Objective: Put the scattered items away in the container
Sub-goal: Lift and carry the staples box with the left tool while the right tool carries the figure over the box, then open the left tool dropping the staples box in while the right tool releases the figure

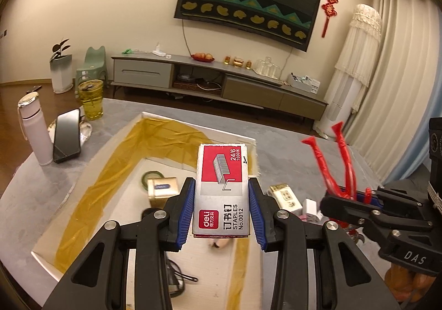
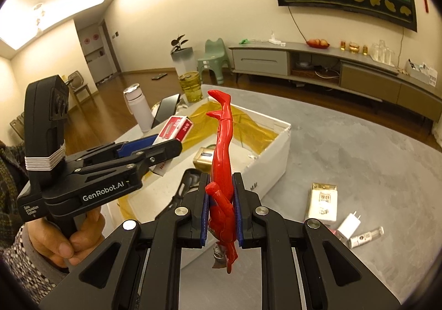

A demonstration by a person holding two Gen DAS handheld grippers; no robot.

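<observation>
Staples box (image 1: 221, 188), red and silver, sits clamped flat between the blue pads of the left gripper (image 1: 221, 199), held level over the open white container (image 1: 154, 119) so it can drop inside beside a gold tin (image 1: 161, 190). Right gripper (image 2: 221, 210) is closed on a red toy figure (image 2: 223, 161), legs pointing forward, at the container's near right corner. A tissue pack (image 2: 321, 203) and a white charger (image 2: 349, 223) lie on the grey surface beyond the container's right edge.

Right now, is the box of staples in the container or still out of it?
Out: the staples box is clamped in the left gripper, held above the open container.
</observation>
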